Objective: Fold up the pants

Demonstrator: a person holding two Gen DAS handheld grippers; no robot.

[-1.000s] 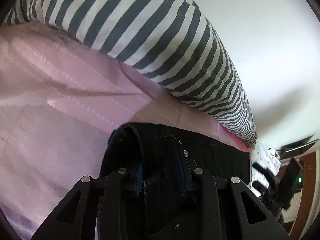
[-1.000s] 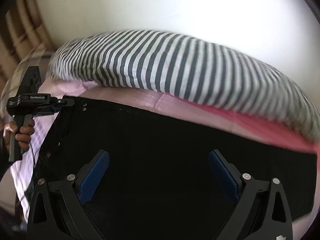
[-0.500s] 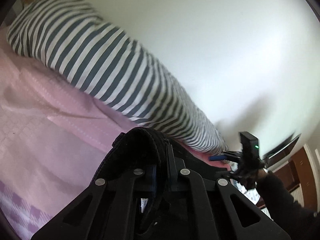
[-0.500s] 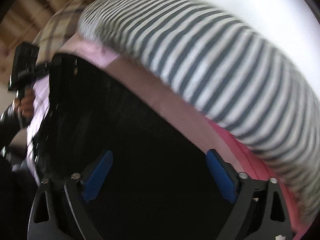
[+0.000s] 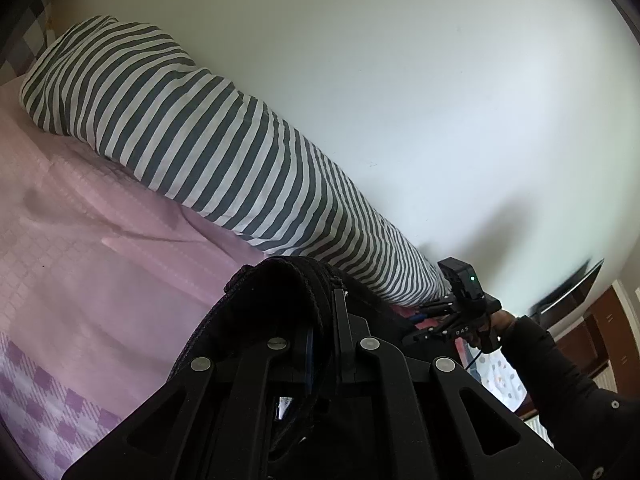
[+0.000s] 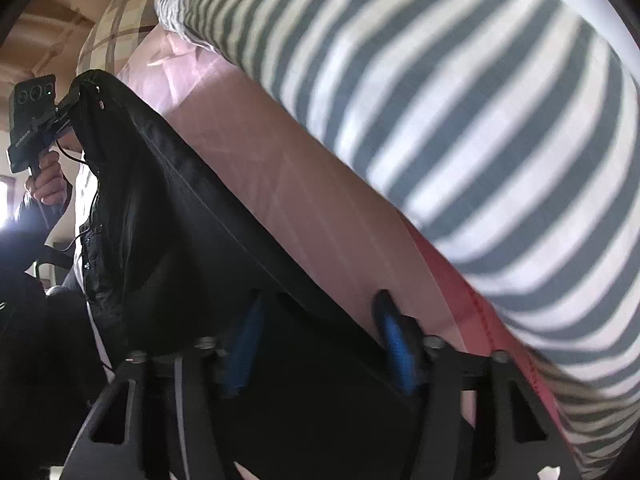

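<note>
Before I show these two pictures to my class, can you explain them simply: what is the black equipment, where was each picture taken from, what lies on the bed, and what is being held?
No robot here: a person holds a hand-held gripper in each hand, and each gripper carries a wide-angle camera that looks along its own jaws. So each picture shows its own tool at the bottom edge.

In the left camera's picture, the left gripper is shut on a bunched edge of the black pants. Farther off you see the right gripper in the person's other hand.

In the right camera's picture, the right gripper has blue pads, and its jaws are closing with the pants' far edge between them.

The pants lie on a pink bedspread. A long grey-and-white striped bolster lies along the white wall.
</note>
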